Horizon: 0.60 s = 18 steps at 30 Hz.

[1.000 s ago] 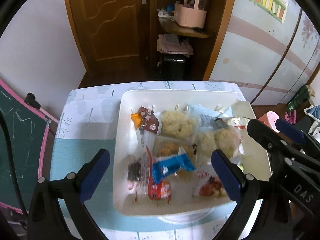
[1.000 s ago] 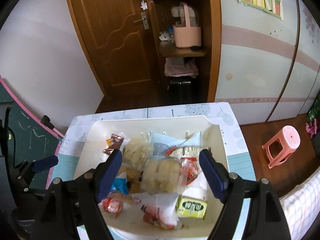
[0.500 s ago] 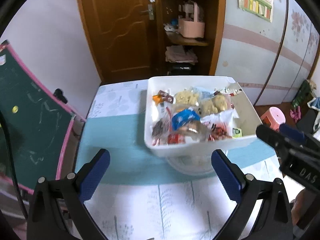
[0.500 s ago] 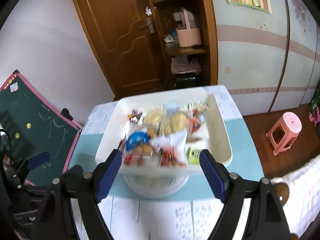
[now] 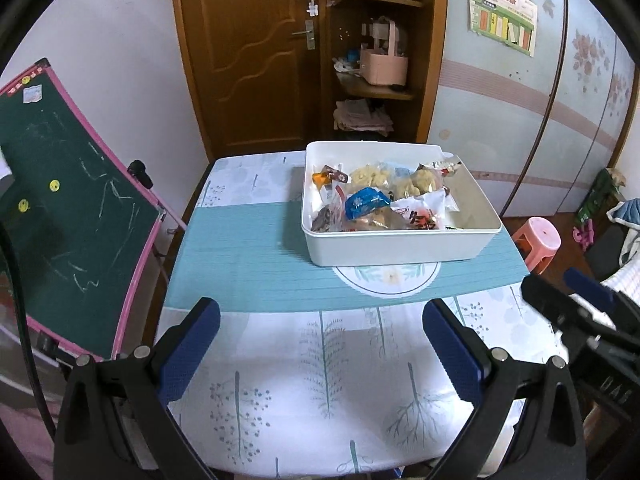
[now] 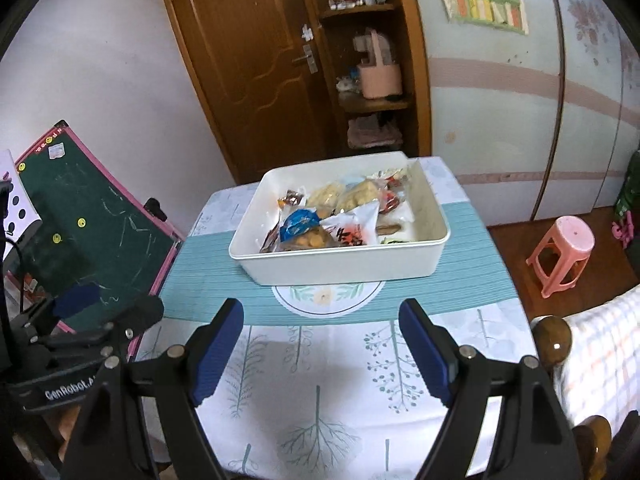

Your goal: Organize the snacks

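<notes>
Item, left gripper [image 5: 320, 354]: jaws spread wide, blue pads bare, nothing between them; it hangs over the near, leaf-printed part of the tablecloth [image 5: 320, 380], well short of the goods.

Item, right gripper [image 6: 322, 354]: likewise wide and empty; it hangs beside the left one, over the same near edge of the table.

Item, white plastic bin [image 5: 400, 246]: stands on the teal band of the cloth, partly over a round printed emblem [image 5: 386, 280], toward the far right of the table; well apart from both grippers.

Item, snack packets [image 5: 380, 202]: all inside the bin, heaped loosely; I make out a blue wrapper [image 5: 366, 204], pale puffed pieces in clear bags [image 5: 370, 176], and a white packet with red print [image 5: 420, 214]; none lies on the cloth.

Judgement on the step: with every packet in the bin and both grippers empty, I read the sorting as done or nearly so; the sensible course is to draw clear without brushing the bin's near wall; should a packet need tidying, I would come in from above, pinch a crimped edge rather than the crackly middle, and keep the other gripper ready to steady the bin, which looks light and liable to slide on the cloth.

Item, surroundings: green chalkboard [image 5: 68, 208] at left; pink stool [image 6: 562, 254] at right; neither in the way.
</notes>
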### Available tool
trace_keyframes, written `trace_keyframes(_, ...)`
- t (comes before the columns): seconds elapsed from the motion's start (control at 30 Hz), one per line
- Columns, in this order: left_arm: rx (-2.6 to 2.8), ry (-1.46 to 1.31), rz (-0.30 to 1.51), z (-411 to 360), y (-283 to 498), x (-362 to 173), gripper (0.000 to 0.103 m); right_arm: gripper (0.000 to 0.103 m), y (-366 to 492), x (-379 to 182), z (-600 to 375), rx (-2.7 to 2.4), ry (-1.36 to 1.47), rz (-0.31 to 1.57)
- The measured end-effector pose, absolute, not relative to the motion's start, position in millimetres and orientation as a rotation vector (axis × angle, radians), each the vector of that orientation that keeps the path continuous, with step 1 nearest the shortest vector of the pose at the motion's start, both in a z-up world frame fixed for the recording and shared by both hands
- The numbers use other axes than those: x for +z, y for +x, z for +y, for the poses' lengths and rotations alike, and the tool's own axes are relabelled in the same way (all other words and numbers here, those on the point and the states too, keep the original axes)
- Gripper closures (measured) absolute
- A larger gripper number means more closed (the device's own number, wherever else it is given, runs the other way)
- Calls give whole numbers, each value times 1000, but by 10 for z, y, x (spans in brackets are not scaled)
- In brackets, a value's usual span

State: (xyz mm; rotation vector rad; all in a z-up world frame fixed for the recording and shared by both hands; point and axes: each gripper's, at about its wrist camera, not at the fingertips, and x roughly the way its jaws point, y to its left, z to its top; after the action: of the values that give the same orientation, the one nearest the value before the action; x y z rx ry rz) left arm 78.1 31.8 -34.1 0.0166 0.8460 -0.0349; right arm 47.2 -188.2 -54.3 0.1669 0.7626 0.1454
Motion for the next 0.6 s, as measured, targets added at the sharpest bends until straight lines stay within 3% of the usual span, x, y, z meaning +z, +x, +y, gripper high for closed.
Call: trace_keyframes(0.6, -7, 4, 846, 356, 648, -341, 2, 22, 325, -550, -1754, 177, 137, 774)
